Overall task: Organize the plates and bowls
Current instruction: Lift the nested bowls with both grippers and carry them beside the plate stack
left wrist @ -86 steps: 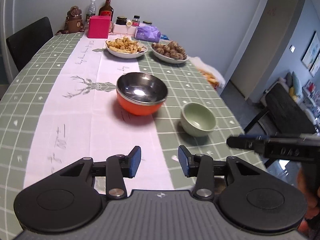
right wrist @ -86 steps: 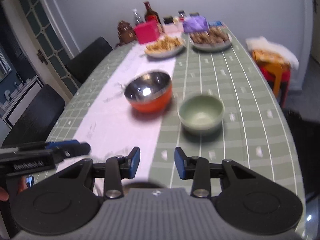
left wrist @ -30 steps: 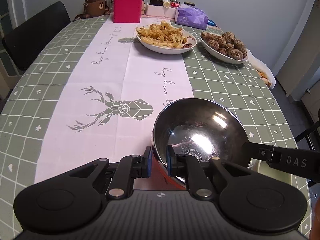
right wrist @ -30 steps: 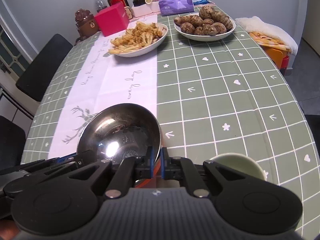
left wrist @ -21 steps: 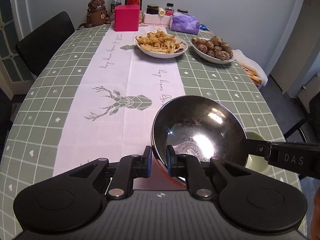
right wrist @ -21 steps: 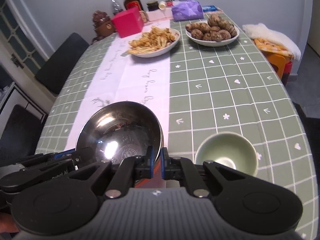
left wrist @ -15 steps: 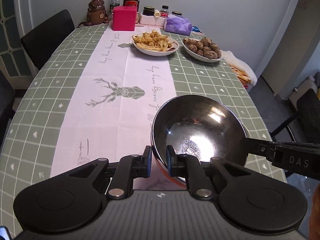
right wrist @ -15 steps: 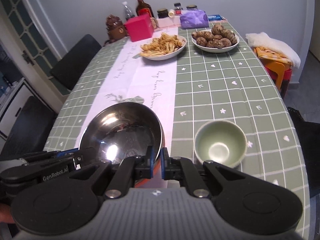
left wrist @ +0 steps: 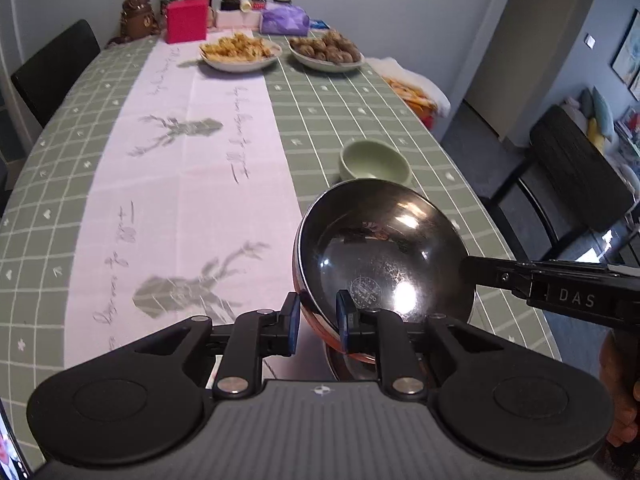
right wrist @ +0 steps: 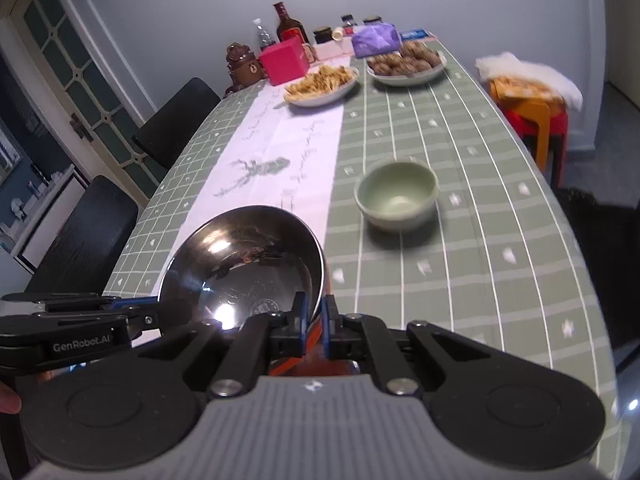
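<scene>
A steel bowl [left wrist: 384, 248] with an orange outside is held above the table by both grippers. My left gripper [left wrist: 318, 322] is shut on its near left rim. My right gripper [right wrist: 314, 328] is shut on its near right rim, and its arm shows in the left wrist view [left wrist: 560, 288]. The steel bowl also shows in the right wrist view [right wrist: 244, 256]. A small pale green bowl [left wrist: 374, 162] stands empty on the green checked cloth just beyond the steel bowl; it also shows in the right wrist view [right wrist: 396, 192].
Two plates of food [left wrist: 240, 52] [left wrist: 326, 52] stand at the far end with a pink box [left wrist: 187, 20], bottles and jars. A white runner [left wrist: 180, 168] lies along the table. Black chairs [right wrist: 176, 120] stand at the left, another [left wrist: 576, 168] at the right.
Both grippers have pulled the steel bowl back toward the table's near end and lifted it. The green bowl, earlier beside it, now stands beyond it.
</scene>
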`<state>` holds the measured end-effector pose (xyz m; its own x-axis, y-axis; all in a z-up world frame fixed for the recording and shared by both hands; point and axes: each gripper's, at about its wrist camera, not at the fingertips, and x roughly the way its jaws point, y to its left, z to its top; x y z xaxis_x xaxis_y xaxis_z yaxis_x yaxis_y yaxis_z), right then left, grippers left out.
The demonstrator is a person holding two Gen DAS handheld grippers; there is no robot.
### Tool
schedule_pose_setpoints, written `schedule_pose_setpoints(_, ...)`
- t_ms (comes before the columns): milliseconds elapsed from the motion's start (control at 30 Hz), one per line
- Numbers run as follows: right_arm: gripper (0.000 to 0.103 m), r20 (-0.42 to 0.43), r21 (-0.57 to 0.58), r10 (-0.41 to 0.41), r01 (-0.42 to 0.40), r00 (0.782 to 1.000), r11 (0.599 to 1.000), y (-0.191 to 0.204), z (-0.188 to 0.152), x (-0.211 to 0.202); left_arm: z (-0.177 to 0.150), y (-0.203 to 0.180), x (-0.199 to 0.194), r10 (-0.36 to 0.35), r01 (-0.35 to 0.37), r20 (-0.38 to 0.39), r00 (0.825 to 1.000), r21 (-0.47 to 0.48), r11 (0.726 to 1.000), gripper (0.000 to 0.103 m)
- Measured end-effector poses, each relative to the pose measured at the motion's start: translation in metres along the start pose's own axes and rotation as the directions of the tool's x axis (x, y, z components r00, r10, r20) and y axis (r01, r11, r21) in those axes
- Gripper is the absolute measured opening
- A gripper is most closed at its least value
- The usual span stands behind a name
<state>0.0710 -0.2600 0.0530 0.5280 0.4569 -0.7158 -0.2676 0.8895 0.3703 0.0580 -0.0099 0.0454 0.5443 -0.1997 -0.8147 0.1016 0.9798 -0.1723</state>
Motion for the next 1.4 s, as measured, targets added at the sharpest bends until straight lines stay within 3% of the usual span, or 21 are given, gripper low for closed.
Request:
schedule_pose_setpoints(500,0.005,0.046,0.043,-0.003,0.002,0.999,0.999,-0.021,-0.030,-0.022,-0.027,-0.020,0.005,-0.076,0.077,-0.147,0.986,-0.001,0.997,0.022)
schedule_pose_setpoints(1400,0.005,0.021,0.048,0.008,-0.009,1.000,0.999,-0.032,-0.043,-0.008,-0.033,-0.019,0.020,-0.070,0.069,-0.214,0.974,-0.010,0.998,0.025)
